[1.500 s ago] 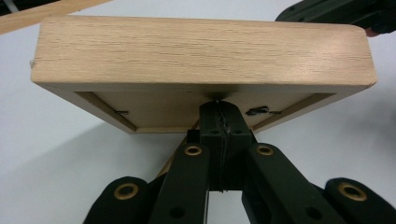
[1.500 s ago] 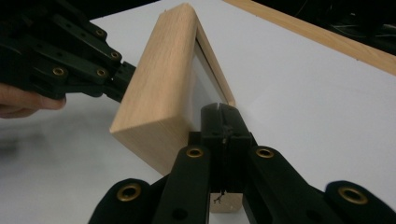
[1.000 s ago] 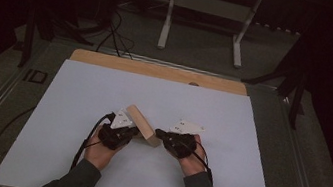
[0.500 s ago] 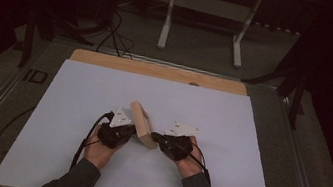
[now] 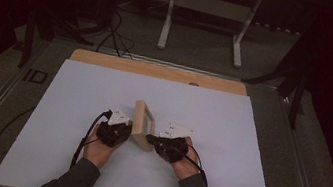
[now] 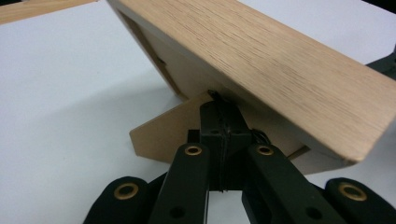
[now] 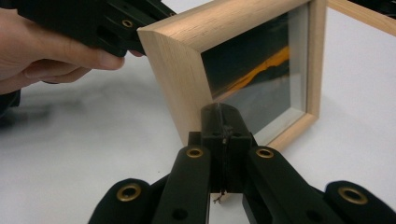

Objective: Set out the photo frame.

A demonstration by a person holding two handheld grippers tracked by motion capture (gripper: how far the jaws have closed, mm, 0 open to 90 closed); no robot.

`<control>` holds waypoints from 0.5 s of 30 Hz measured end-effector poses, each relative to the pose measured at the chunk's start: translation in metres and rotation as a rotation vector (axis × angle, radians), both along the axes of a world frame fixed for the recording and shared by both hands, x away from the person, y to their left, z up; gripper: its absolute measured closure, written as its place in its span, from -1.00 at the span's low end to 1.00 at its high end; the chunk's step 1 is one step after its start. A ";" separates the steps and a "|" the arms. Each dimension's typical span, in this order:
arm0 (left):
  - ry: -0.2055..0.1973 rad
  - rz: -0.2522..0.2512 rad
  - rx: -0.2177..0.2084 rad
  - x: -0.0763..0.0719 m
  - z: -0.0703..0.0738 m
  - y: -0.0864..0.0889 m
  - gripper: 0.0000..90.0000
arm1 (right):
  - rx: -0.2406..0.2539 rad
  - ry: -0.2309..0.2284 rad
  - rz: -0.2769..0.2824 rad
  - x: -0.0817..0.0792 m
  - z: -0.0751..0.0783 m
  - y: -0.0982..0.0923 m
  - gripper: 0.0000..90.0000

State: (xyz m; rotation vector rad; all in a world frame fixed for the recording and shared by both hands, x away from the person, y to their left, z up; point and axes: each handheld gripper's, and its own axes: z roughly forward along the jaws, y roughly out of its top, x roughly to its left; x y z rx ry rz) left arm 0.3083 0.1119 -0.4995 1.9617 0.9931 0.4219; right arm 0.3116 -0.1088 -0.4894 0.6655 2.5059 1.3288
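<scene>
Both forearms reach in low, hands side by side.
The left gripper [image 5: 124, 132] and right gripper [image 5: 153, 141] point inward toward each other, each with its black jaws pressed fully together.

High view dim, dark-edged; gripper views bright, foreground soft.

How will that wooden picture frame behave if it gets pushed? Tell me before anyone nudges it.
The wooden picture frame looks stiff: solid wood rails. It probably tips easily, since it stands tilted on a thin back stand. Its glass front is likely fragile, so a fall onto the white table could crack it.
</scene>
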 end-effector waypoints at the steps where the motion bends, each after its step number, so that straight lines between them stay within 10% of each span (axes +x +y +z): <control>1: 0.001 0.000 -0.001 0.000 0.000 0.000 0.99 | 0.001 0.000 0.001 0.000 0.000 0.001 0.99; 15: 0.014 -0.002 -0.014 0.002 0.000 0.004 0.94 | 0.000 -0.009 0.002 -0.002 0.000 0.003 0.94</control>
